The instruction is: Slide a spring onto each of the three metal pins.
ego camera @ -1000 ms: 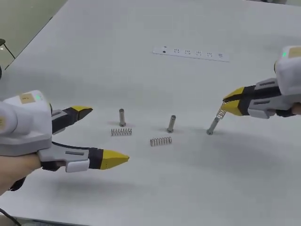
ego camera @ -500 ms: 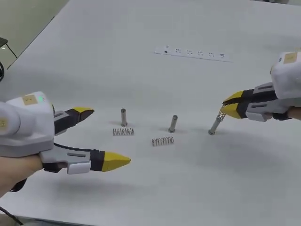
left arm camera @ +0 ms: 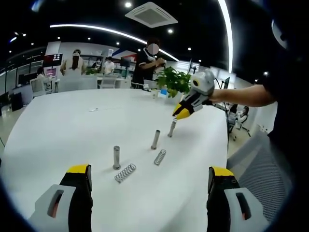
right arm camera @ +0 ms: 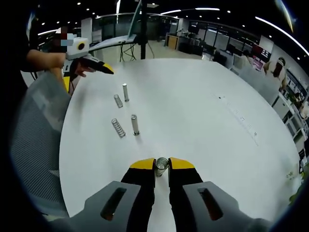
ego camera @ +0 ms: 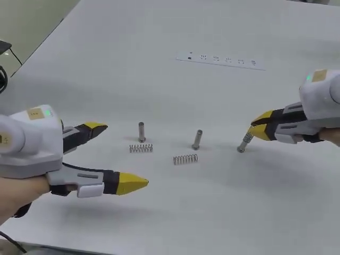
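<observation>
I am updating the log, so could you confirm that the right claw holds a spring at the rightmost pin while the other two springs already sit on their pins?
Not quite: the right claw does hold a spring at the rightmost pin, but the other two springs lie flat on the table beside their pins, as the head view shows.

The surface (ego camera: 212, 212) looks matt, smooth and pale grey. The pins (ego camera: 141, 132) are bare metal with a soft shine. The spring (right arm camera: 161, 165) between the right tongs (ego camera: 254, 126) is fine coiled metal wire. The right and left tongs (ego camera: 123, 155) have smooth white plastic shells and matt yellow tips. At upper centre lies a white plastic power strip (ego camera: 220, 60).
</observation>
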